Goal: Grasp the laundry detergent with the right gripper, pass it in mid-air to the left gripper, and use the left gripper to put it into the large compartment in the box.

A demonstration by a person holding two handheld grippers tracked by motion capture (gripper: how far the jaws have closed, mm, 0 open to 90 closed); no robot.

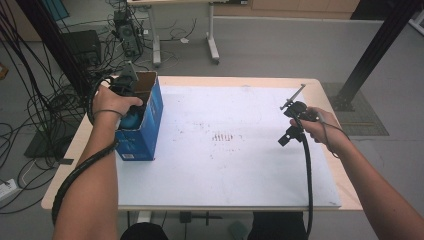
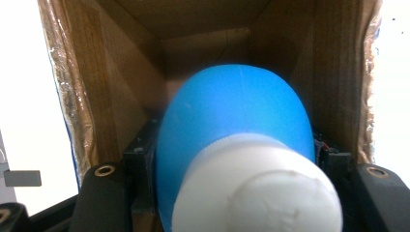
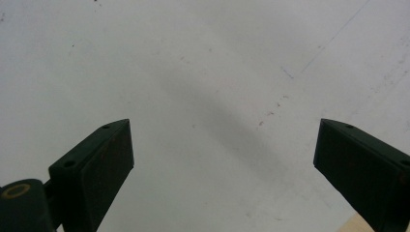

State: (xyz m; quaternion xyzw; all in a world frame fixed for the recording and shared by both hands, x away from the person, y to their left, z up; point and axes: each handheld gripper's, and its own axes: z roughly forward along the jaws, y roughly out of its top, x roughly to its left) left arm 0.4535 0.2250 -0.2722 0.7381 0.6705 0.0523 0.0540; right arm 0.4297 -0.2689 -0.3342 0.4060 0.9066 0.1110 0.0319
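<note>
The left tongs (image 2: pixel 232 193) are gripping a blue bottle (image 2: pixel 232 116) with a white cap (image 2: pixel 256 193), holding it inside the open cardboard box (image 1: pixel 145 120) standing near the table's (image 1: pixel 225 175) left edge. The rounded plastic body is probably light, smooth and somewhat slippery; gripping across its widest part, as here, seems the safest hold. The left gripper view is revealing the box's brown interior and the jaws pressing both flanks, whereas the high view is showing the blue box exterior. The right tongs (image 3: pixel 222 159) are hanging released and empty over the white table near its right edge.
</note>
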